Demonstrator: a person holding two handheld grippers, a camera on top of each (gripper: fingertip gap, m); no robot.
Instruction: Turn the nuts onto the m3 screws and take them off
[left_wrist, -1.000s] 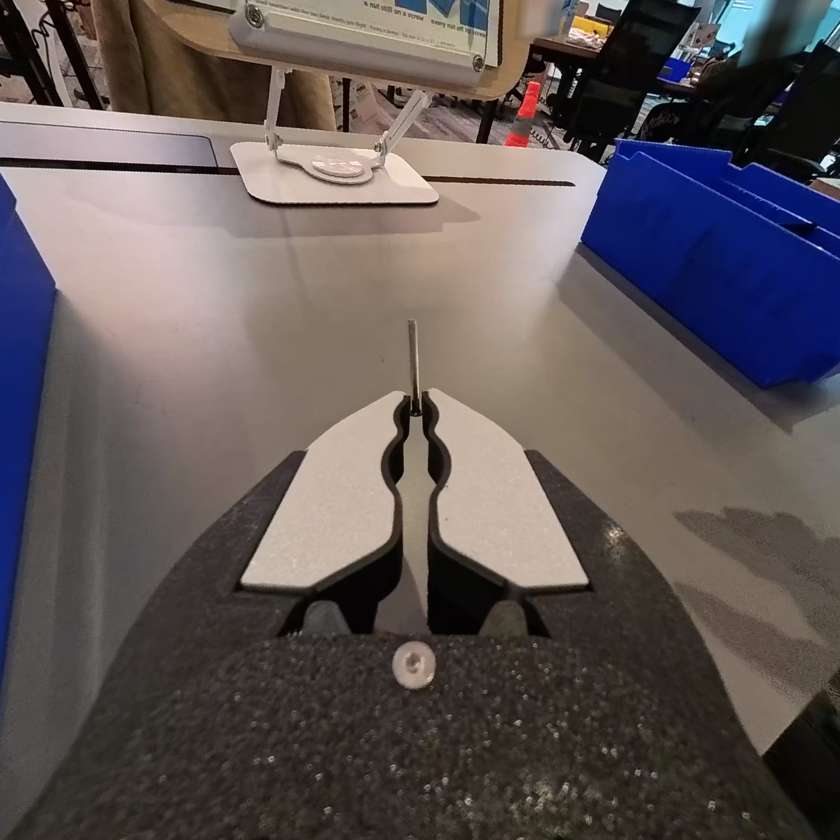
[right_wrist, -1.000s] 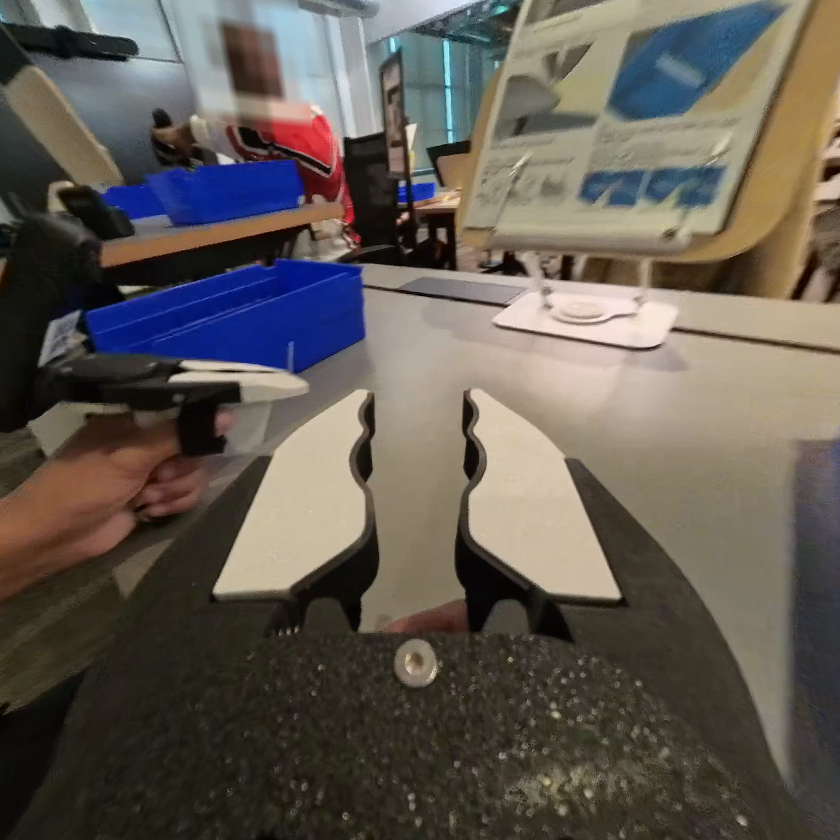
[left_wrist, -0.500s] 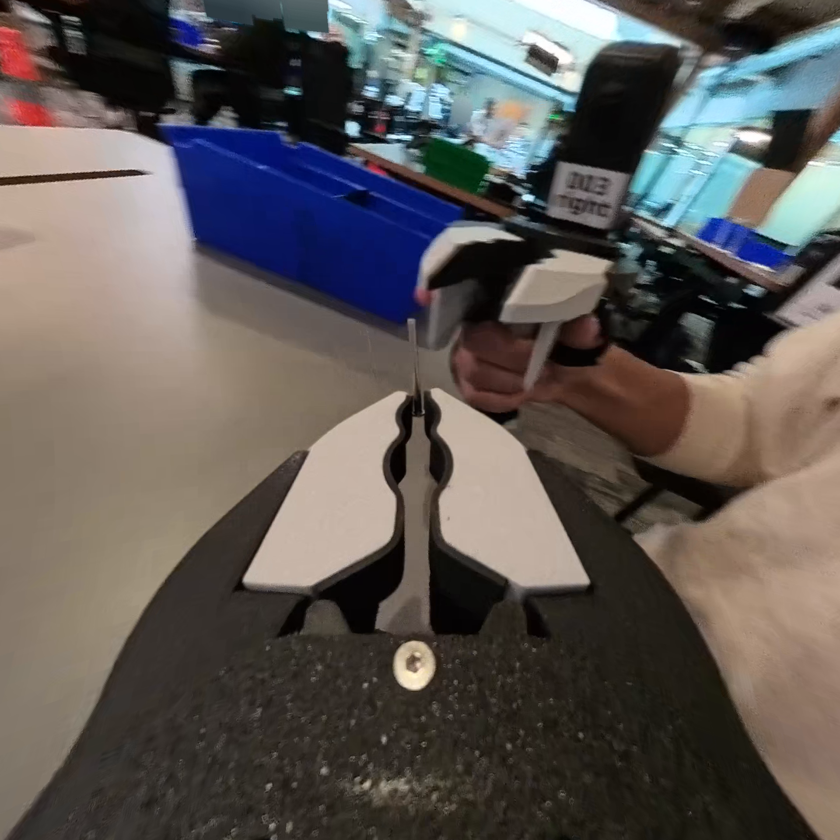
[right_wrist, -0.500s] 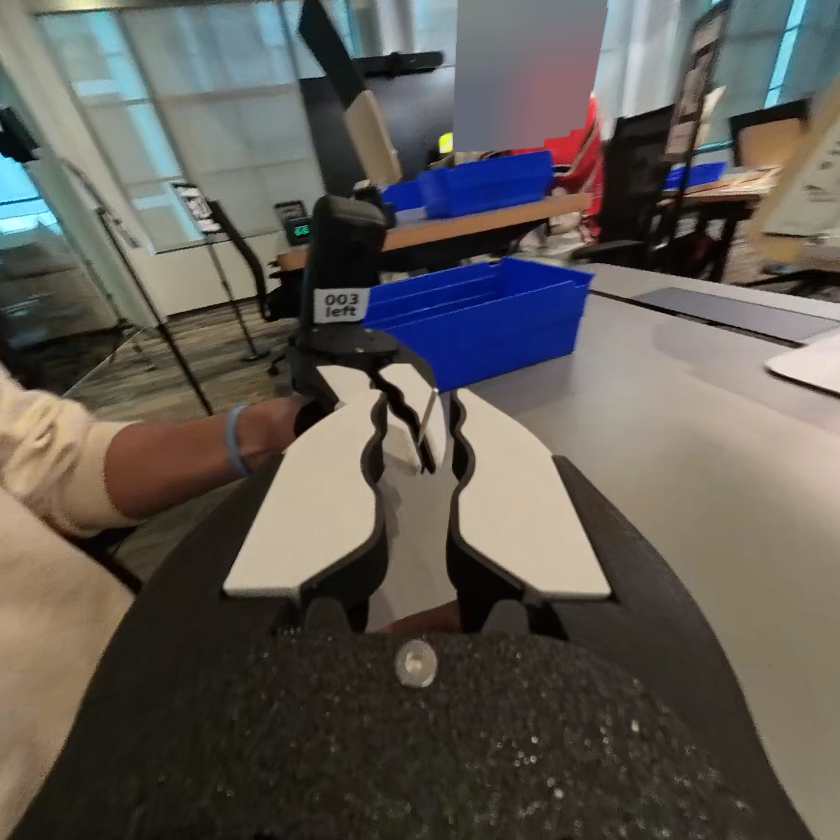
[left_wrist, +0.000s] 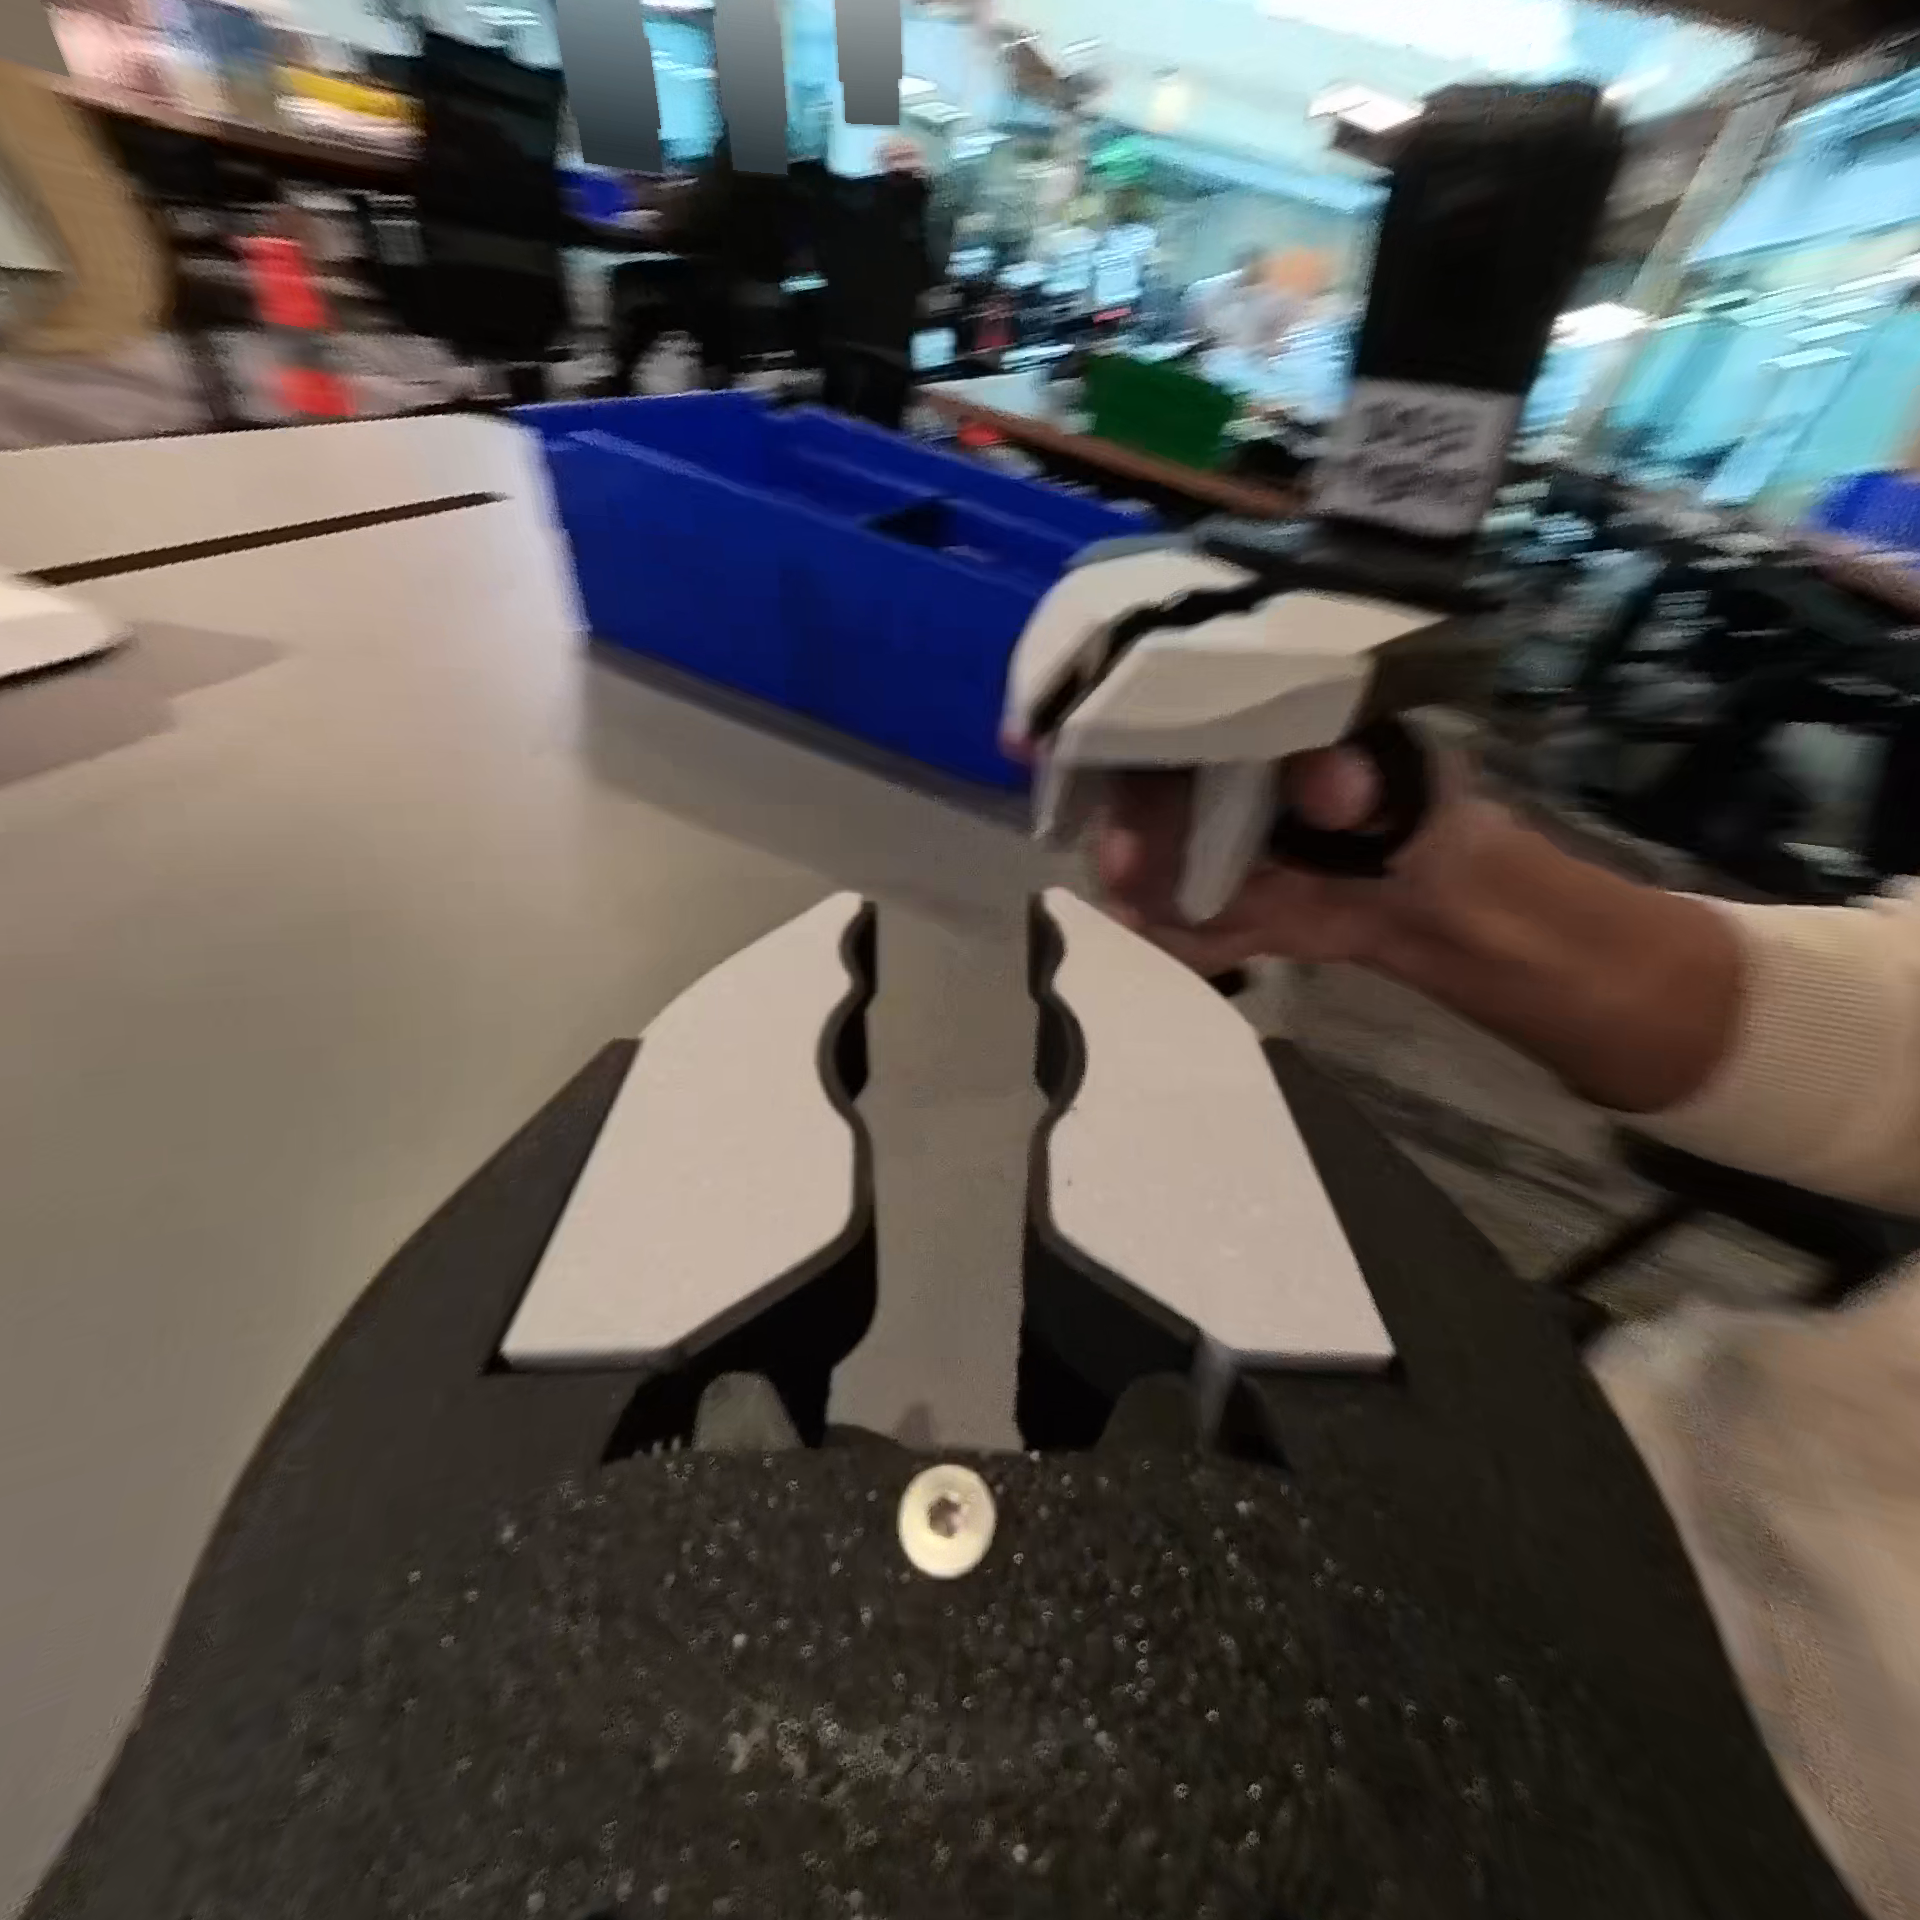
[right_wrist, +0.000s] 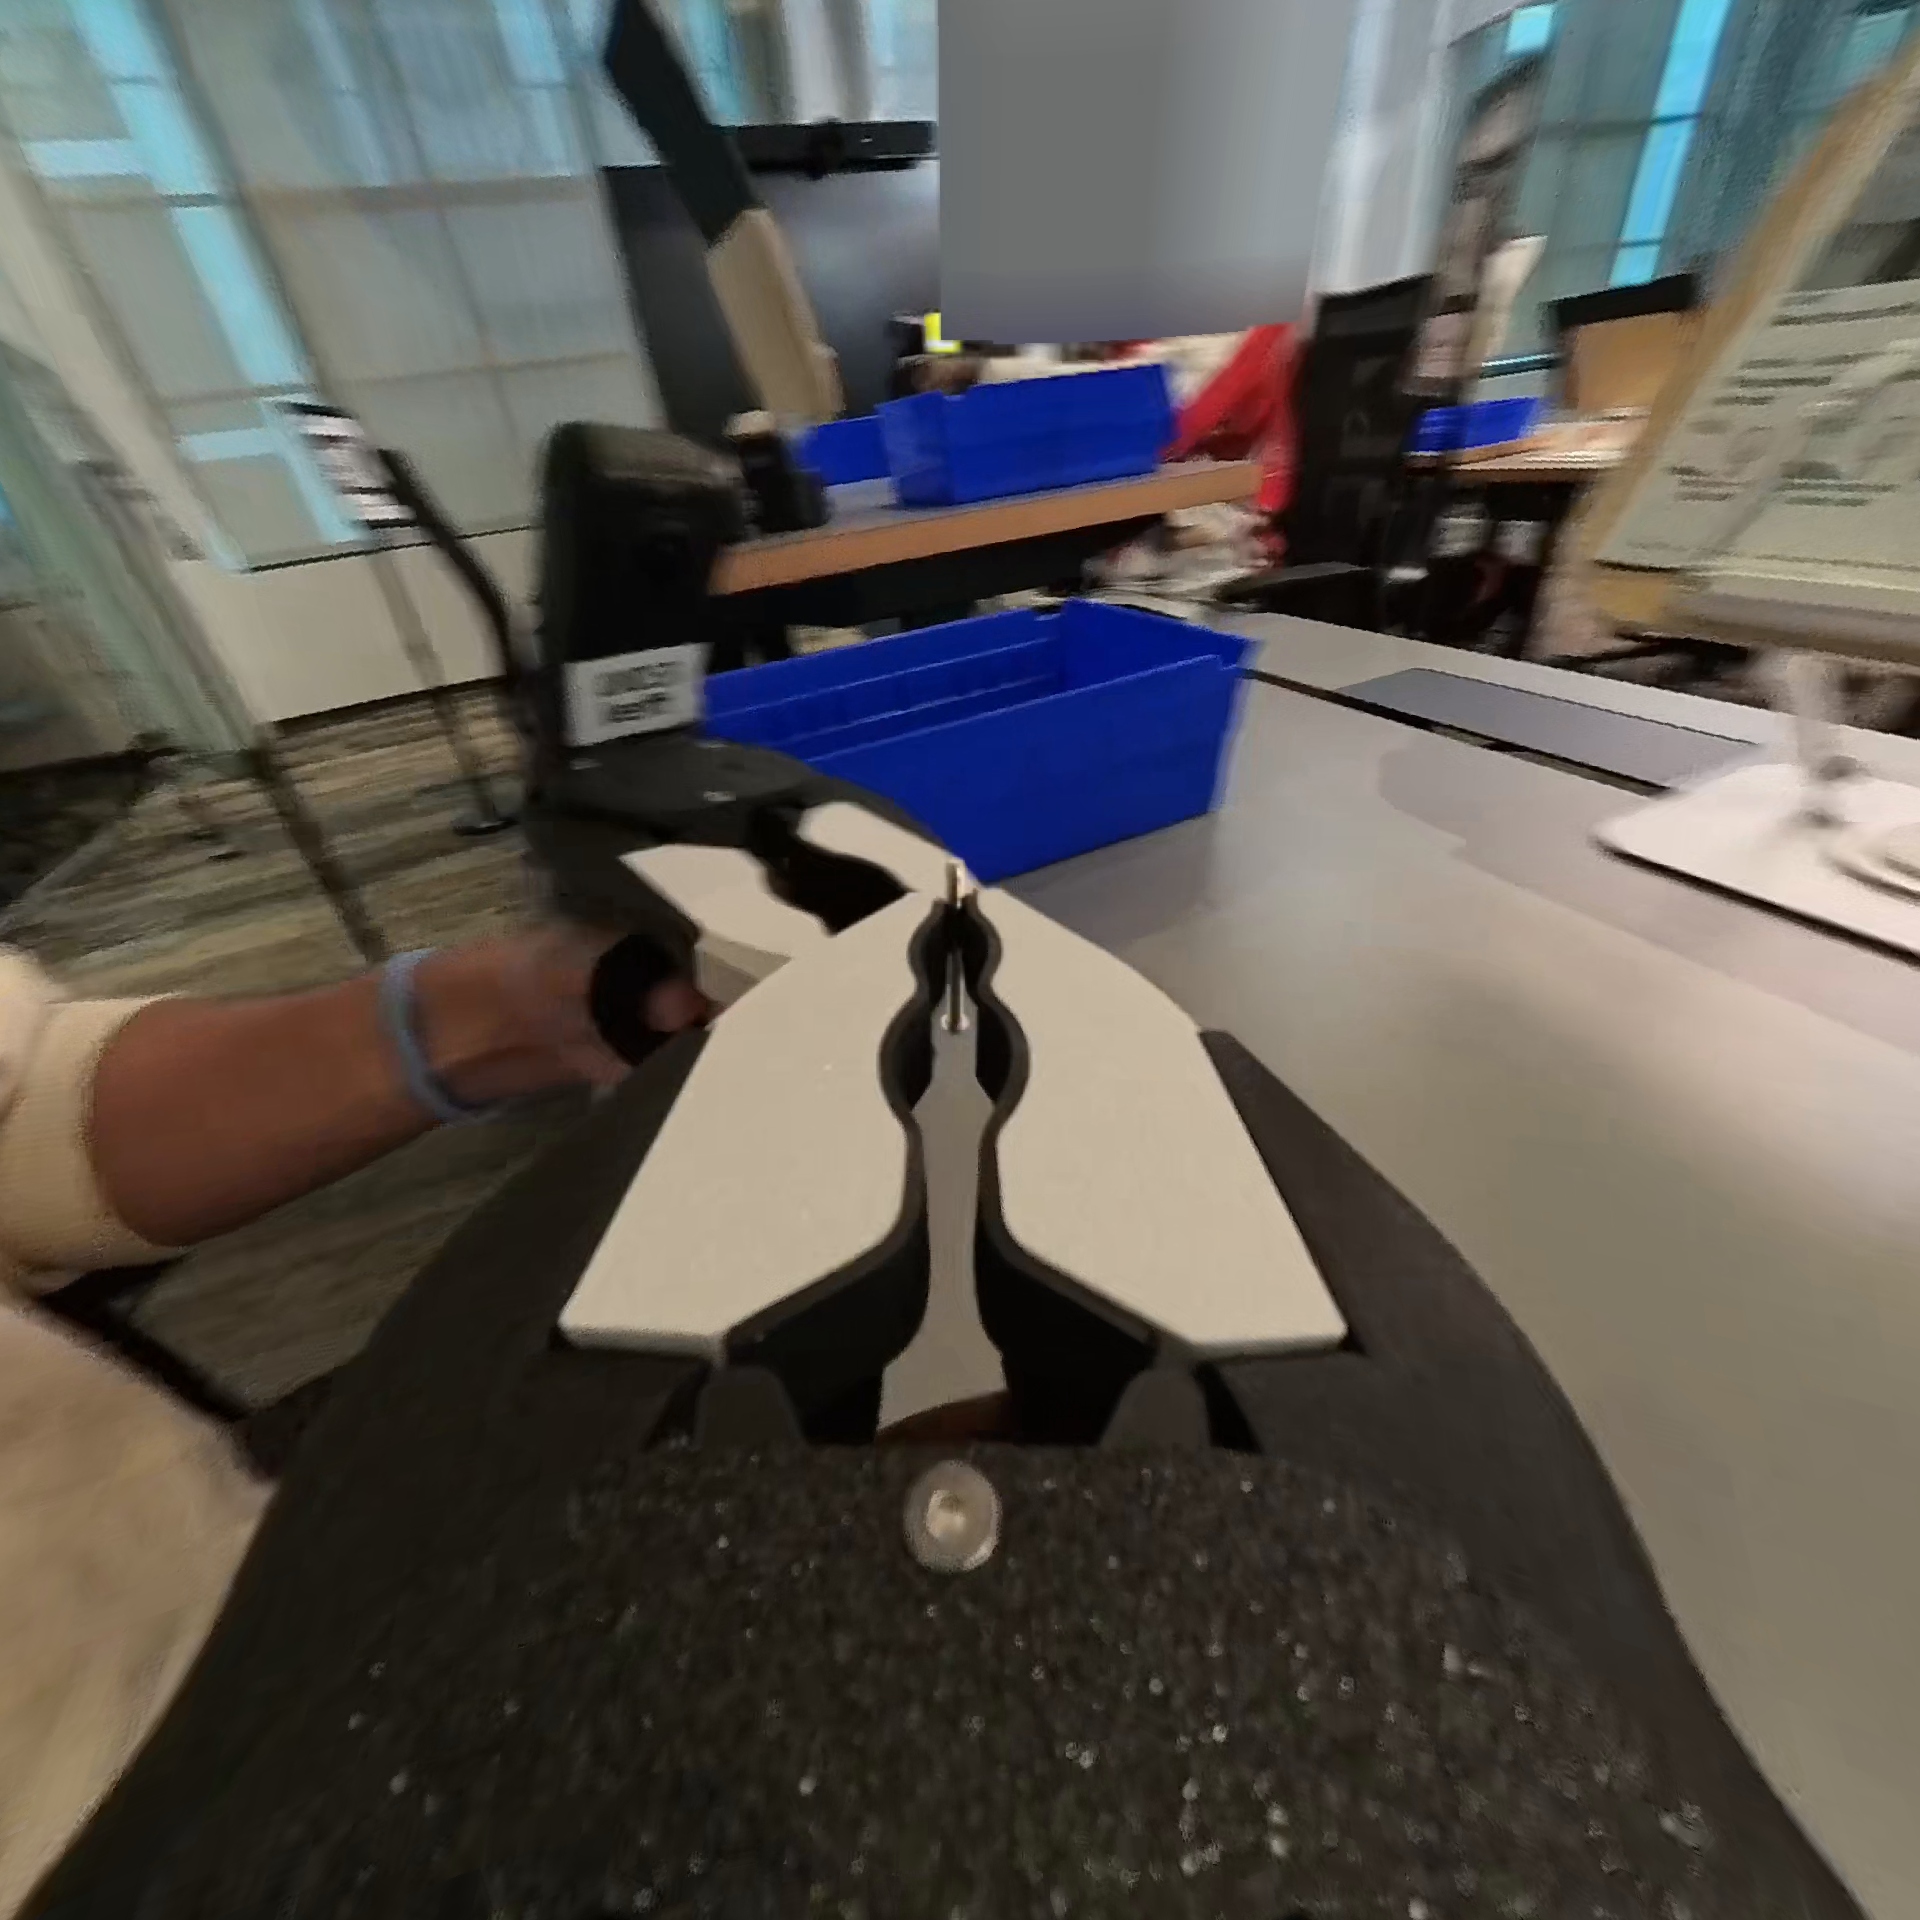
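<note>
A thin silver M3 screw (right_wrist: 952, 966) lies lengthwise between the tips of my right gripper (right_wrist: 954, 904), which is shut on it; its point sticks out just past the fingertips. My left gripper (left_wrist: 951, 914) is open and empty above the grey table (left_wrist: 312, 935). The two grippers face each other, tips close. In the left wrist view the right gripper (left_wrist: 1049, 707) shows ahead at upper right, held by a hand. In the right wrist view the left gripper (right_wrist: 831, 883) shows just behind the screw with its jaws apart. I see no nut.
A blue bin (left_wrist: 790, 582) stands on the table beyond the right gripper. Another blue bin (right_wrist: 1018, 748) stands behind the left gripper. A white stand base (right_wrist: 1766, 842) with an instruction board is at the back. The table edge and floor lie below both grippers.
The screw has passed from my left gripper to my right. The left gripper has opened and let go; the right gripper has shut on the screw. Both had swung to face each other.
</note>
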